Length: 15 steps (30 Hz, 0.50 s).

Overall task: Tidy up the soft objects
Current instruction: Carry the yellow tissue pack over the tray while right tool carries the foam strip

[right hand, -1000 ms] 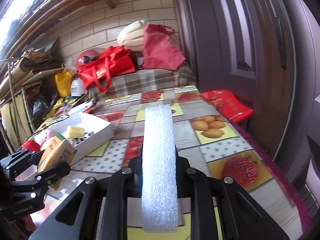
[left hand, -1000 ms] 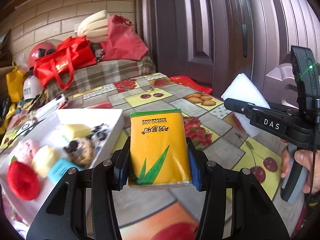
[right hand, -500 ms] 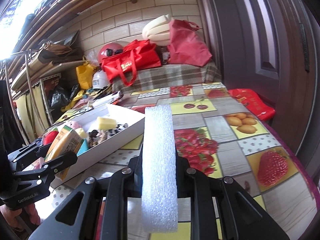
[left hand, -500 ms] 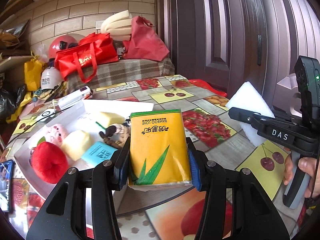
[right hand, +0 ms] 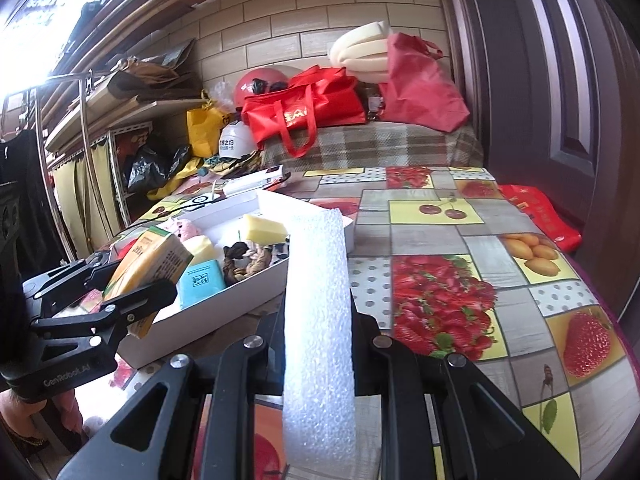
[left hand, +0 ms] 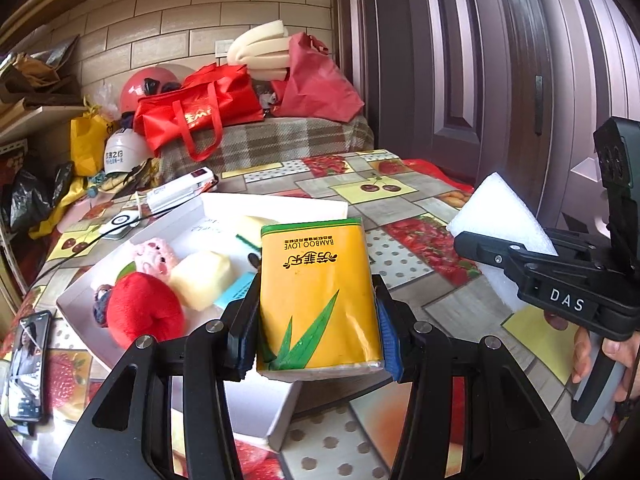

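Observation:
My left gripper (left hand: pixel 316 332) is shut on a yellow tissue pack (left hand: pixel 318 296) and holds it above the near right part of a white box (left hand: pixel 280 420). The box holds a red plush (left hand: pixel 144 310), a pink plush (left hand: pixel 152 254), yellow sponges (left hand: pixel 200 280) and a blue packet (right hand: pixel 200 282). My right gripper (right hand: pixel 318 344) is shut on a white foam block (right hand: pixel 318 320), upright, above the table right of the box. It also shows in the left wrist view (left hand: pixel 500 220). The tissue pack also shows in the right wrist view (right hand: pixel 152 256).
The table (right hand: pixel 440 240) has a fruit-print cloth. A phone (left hand: pixel 30 364) lies left of the box. A white device (left hand: pixel 180 192) lies behind it. Red bags (left hand: pixel 200 108) and helmets sit on a plaid bench. A dark door (left hand: pixel 460 60) stands at right.
Both grippers have moved left toward the white box with their loads. The tissue pack is now over the box's near right part; the foam block is closer to the box.

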Tool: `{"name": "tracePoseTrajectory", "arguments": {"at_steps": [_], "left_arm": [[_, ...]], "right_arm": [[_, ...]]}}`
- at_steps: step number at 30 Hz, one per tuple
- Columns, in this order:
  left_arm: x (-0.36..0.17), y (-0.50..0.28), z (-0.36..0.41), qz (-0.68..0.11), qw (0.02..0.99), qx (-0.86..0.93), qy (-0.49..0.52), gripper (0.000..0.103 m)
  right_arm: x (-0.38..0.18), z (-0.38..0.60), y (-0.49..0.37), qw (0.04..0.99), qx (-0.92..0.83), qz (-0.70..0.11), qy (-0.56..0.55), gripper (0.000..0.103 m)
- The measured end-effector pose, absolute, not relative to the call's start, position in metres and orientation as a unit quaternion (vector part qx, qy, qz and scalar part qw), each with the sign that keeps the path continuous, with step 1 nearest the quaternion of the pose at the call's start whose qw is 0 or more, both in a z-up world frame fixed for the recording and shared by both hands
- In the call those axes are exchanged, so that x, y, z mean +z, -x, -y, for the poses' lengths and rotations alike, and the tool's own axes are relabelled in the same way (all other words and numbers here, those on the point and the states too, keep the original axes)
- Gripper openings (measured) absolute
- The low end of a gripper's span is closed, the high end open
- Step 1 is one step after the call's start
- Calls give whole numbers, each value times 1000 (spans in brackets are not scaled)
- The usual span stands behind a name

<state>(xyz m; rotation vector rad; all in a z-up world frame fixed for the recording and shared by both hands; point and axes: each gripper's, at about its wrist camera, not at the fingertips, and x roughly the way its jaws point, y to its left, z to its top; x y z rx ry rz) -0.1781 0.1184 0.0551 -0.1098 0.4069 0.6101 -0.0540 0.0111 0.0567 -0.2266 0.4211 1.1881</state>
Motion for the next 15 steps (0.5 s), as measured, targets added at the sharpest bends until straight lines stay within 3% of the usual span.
{"name": "tracePoseTrajectory", "arguments": {"at_steps": [15], "left_arm": [[54, 194, -136, -198, 922, 330, 48, 49]], "right_arm": [[55, -29, 66, 790, 568, -196, 117, 19]]}}
